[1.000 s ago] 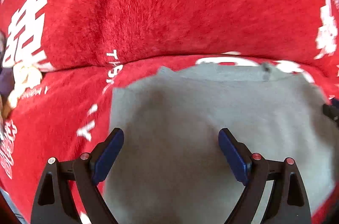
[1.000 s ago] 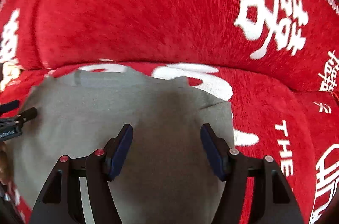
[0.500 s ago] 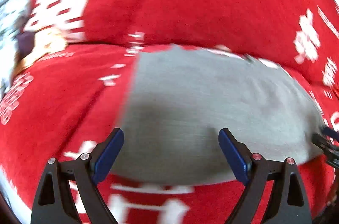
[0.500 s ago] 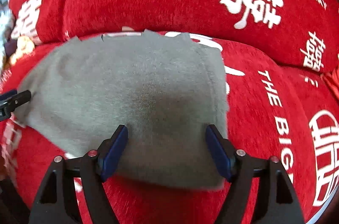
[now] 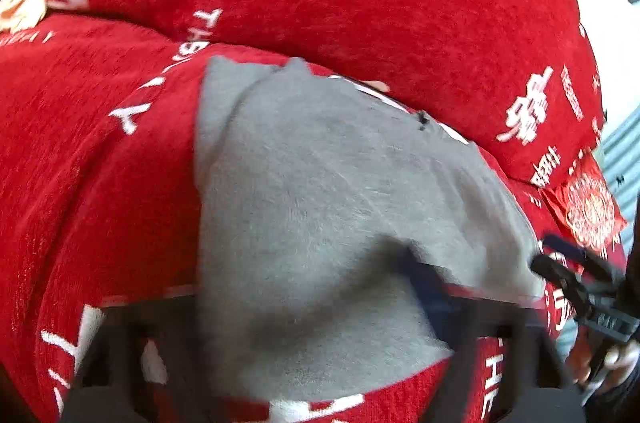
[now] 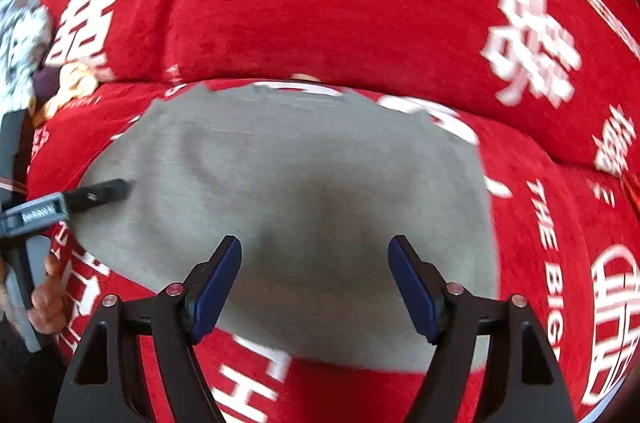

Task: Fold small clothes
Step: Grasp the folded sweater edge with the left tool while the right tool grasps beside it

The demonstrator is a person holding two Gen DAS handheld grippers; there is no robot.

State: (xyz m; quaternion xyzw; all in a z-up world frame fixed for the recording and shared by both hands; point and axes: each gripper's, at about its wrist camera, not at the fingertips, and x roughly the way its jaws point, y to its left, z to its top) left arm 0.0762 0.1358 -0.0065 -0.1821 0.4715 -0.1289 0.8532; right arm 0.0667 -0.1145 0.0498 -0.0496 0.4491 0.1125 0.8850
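— Where's the grey garment [image 6: 304, 191]?
— Flat on the red sofa cover [image 6: 320, 3].
— The fingers?
— Right gripper [image 6: 315, 287] spread wide above it; left gripper [image 5: 304, 335] too blurred, cannot tell.

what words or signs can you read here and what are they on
"THE BIG": white print on the red cover, right of the grey garment.
"THE": white print on the same cover, low in the left wrist view.
White double-happiness characters: on the cover's back cushion.
Label on the left tongs' body: too blurred to read.
Grey garment: no text.
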